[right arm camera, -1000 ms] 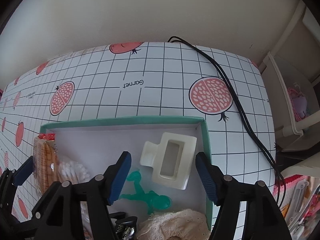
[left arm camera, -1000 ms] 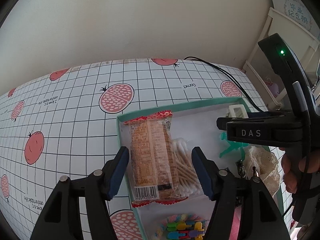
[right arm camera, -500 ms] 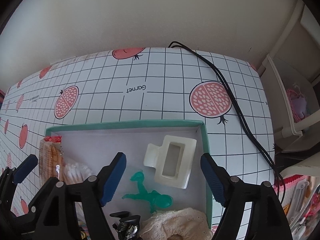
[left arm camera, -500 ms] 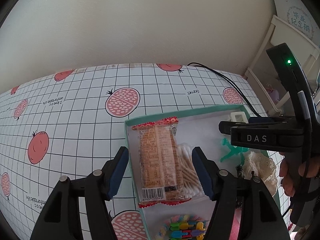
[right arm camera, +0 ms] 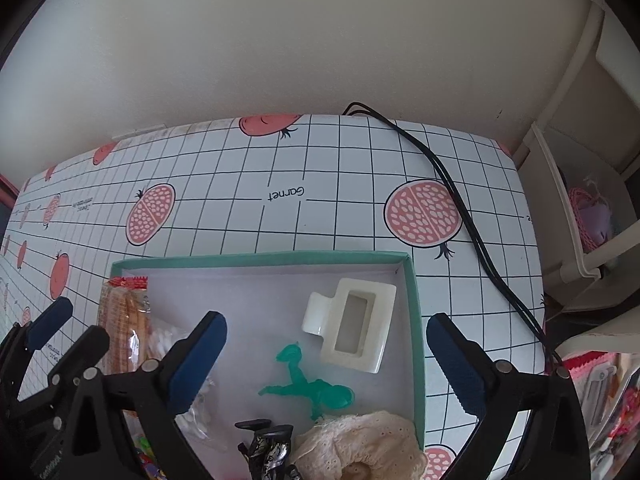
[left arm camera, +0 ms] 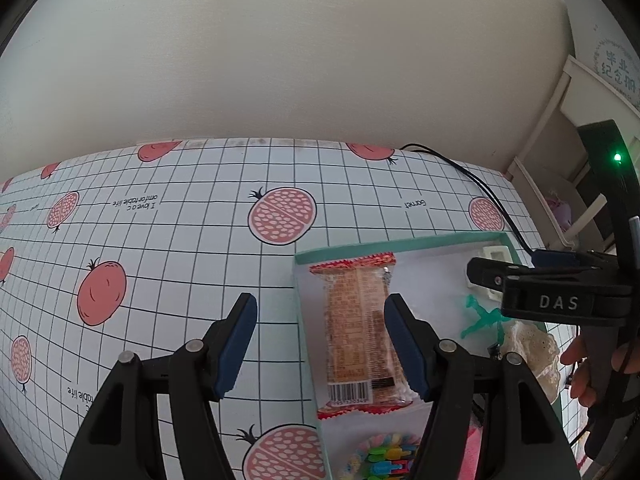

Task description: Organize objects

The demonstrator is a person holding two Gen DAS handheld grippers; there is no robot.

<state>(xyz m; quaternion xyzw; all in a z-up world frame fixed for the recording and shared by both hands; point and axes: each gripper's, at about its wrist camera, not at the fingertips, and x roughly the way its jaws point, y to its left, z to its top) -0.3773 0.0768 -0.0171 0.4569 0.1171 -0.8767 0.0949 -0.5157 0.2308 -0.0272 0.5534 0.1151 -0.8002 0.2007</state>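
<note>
Left gripper was wide open, empty, hovering over the left edge of the box; one finger sat over the surface, the other over the snack pack. Surface had a grid cloth with pomegranate prints.

Box: teal rim, white floor, low on the surface toward its right end. Contents, left to right:
- snack pack lay flat along the left wall, barcode at the near end
- cotton swabs in a clear bag, just right of the pack, touching it
- coloured clips at the near edge
- green figure lay flat mid-box
- white claw clip near the far right corner, just beyond the figure
- dark clip and lace scrunchie at the near right

Right gripper was wide open, empty, above the box's right half; its right finger hung outside the right wall. A hand held its handle.

Black cable ran across the surface past the box's right side. White shelf stood off the right end.
</note>
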